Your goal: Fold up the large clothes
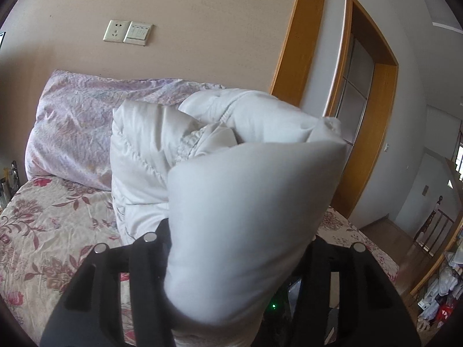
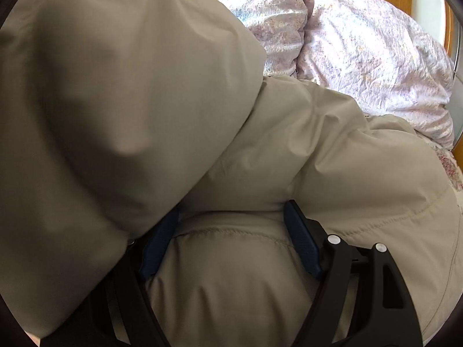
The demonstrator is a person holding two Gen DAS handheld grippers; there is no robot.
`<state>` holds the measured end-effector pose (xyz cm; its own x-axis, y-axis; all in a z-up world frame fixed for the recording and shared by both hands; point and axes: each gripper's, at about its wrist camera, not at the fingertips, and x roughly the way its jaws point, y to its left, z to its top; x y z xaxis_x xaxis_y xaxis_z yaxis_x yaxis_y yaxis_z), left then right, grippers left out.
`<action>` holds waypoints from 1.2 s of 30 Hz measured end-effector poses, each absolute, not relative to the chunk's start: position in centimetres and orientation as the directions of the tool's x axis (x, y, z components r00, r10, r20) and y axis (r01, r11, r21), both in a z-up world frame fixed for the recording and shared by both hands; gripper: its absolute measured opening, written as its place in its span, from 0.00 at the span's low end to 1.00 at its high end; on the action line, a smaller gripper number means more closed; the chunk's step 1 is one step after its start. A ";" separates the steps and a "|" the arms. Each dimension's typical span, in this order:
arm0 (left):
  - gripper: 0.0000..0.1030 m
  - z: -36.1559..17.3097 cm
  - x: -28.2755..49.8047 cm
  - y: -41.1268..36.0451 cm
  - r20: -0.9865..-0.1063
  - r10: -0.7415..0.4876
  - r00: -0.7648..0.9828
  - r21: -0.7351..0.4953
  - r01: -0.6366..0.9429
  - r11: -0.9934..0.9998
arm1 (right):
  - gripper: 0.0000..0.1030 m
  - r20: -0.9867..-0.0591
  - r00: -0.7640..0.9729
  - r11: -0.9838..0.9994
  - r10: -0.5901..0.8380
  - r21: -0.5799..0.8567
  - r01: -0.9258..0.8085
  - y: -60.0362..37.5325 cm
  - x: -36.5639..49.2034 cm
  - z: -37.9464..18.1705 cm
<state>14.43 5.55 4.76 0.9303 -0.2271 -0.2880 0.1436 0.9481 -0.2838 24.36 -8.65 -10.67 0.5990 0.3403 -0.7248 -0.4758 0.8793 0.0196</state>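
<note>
A large white padded coat (image 1: 162, 150) lies bunched on the bed. In the left wrist view a thick fold of it (image 1: 246, 231) bulges up between my left gripper's jaws; my left gripper (image 1: 240, 240) is shut on that fold and its fingertips are hidden by the fabric. In the right wrist view the same coat (image 2: 332, 150) looks beige and fills the frame. My right gripper (image 2: 231, 222) has a puffy part of the coat between its blue pads (image 2: 302, 240); the jaws stand wide around it. A raised fold (image 2: 115, 86) covers the left finger.
The bed has a floral sheet (image 1: 43, 225) and lilac pillows (image 1: 78, 133) (image 2: 376, 52) against the wall. A wooden door frame (image 1: 367, 115) stands right of the bed. A cluttered floor and a railing (image 1: 437, 231) lie far right.
</note>
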 end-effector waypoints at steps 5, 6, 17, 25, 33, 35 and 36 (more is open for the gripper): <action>0.52 4.8 15.2 3.4 -0.294 -0.264 0.919 -0.278 0.182 0.943 | 0.75 -0.689 0.625 0.878 0.366 0.032 -0.478 -12.2 22.2 -9.5; 0.52 4.8 15.4 3.0 -0.297 -0.267 0.917 -0.276 0.185 0.943 | 0.75 -0.681 0.637 0.880 0.362 0.024 -0.475 -13.0 21.6 -9.3; 0.55 4.0 16.4 -1.8 -0.331 -0.314 0.890 -0.236 0.245 0.941 | 0.76 -0.634 0.723 0.920 0.274 -0.047 -0.390 -20.9 18.3 -8.9; 0.56 3.0 17.2 -5.5 -0.374 -0.344 0.861 -0.200 0.287 0.937 | 0.76 -0.634 0.746 0.963 0.202 -0.010 -0.269 -25.8 18.9 -9.8; 0.58 1.0 17.7 -10.8 -0.434 -0.377 0.818 -0.132 0.357 0.925 | 0.76 -0.641 0.724 0.960 0.255 0.078 -0.269 -27.5 18.4 -10.8; 0.58 0.3 17.8 -12.3 -0.456 -0.390 0.800 -0.118 0.380 0.917 | 0.76 -0.637 0.724 0.958 0.265 0.093 -0.270 -27.8 18.1 -11.0; 0.59 -0.1 17.9 -13.0 -0.465 -0.395 0.792 -0.113 0.389 0.914 | 0.76 -0.636 0.723 0.958 0.270 0.099 -0.270 -27.9 18.1 -11.1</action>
